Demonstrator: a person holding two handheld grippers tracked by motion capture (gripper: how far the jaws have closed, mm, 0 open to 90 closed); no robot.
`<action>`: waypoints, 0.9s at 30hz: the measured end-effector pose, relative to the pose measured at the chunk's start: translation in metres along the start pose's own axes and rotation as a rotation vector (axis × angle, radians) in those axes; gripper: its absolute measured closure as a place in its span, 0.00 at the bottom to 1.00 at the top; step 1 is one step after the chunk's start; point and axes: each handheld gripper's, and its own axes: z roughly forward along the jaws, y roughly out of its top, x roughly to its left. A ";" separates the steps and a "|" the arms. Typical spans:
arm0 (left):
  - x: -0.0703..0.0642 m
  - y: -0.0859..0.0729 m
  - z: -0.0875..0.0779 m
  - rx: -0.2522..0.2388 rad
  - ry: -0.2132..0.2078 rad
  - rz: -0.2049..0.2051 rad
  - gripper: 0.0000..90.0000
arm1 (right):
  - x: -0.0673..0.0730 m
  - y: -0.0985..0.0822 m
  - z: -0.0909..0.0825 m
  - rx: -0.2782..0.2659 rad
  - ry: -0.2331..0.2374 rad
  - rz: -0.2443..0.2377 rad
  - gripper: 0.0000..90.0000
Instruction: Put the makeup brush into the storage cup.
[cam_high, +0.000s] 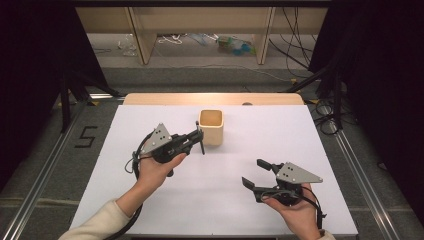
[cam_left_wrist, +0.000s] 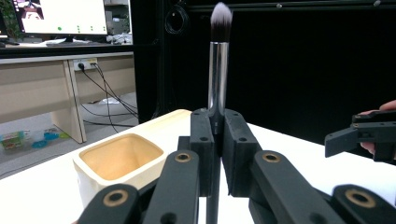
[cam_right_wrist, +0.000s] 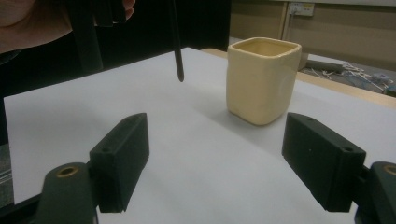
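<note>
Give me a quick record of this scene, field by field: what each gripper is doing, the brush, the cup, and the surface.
left gripper: shut on the makeup brush
makeup brush: upright, bristles up, handle tip above the table
cup: cream, square, empty, standing beside the brush
right gripper: open, holding nothing
table: white

The light comes from above and is soft and even. In the high view the white table is bright, while the sides of the room are very dark, almost black. Shadows under the hands are faint and small. The beige cup throws a soft shadow on the table in the right gripper view. In the left gripper view the silver part of the makeup brush shines with a long glare, and the bristle tip looks a bit fuzzy. The jaws close to each camera look blurry. All pictures are a little grainy.
</note>
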 end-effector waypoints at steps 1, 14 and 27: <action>0.000 0.000 0.002 0.000 -0.001 0.002 0.93 | 0.000 0.000 -0.001 0.004 0.002 0.003 0.27; 0.006 0.005 0.012 -0.015 -0.003 0.002 0.93 | 0.000 -0.002 0.001 -0.024 0.001 -0.015 0.27; 0.011 0.009 0.019 -0.025 0.017 -0.005 0.93 | 0.002 -0.002 0.001 -0.011 0.003 -0.017 0.27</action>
